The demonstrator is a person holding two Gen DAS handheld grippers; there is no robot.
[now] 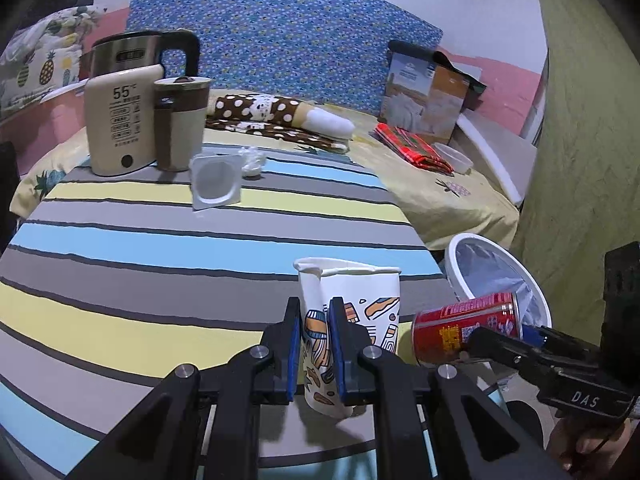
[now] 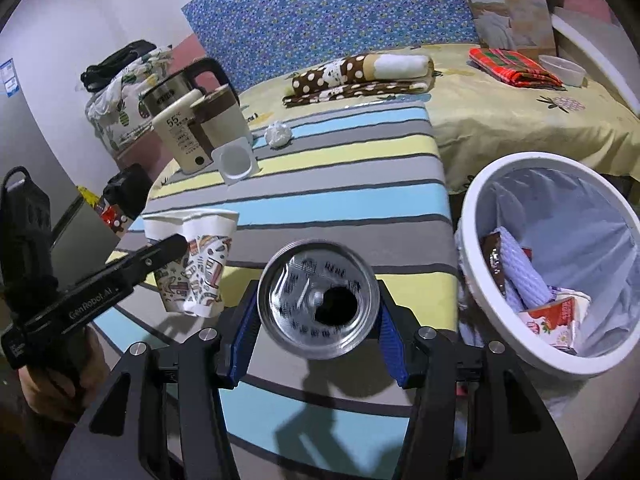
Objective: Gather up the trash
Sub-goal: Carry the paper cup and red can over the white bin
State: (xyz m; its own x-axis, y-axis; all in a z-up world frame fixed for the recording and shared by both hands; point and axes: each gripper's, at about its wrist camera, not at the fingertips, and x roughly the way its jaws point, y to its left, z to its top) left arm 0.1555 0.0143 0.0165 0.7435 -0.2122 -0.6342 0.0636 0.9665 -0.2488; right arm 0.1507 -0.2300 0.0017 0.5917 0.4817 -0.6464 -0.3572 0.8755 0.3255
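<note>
Holding two pieces of trash: your left gripper (image 1: 314,354) pinches the crumpled wall of the paper cup (image 1: 352,320), squeezed nearly closed on it; your right gripper (image 2: 318,326) clamps the red can (image 2: 318,300) by its sides, opened top facing the camera. Both sit lifted above the striped table (image 1: 160,240). White bin (image 2: 600,364) stands at 3 o'clock of the can, wrappers already inside. Plastic lid (image 1: 216,184) and crumpled tissue (image 2: 278,134) lie at 12 o'clock, by the kettle (image 1: 116,124)
</note>
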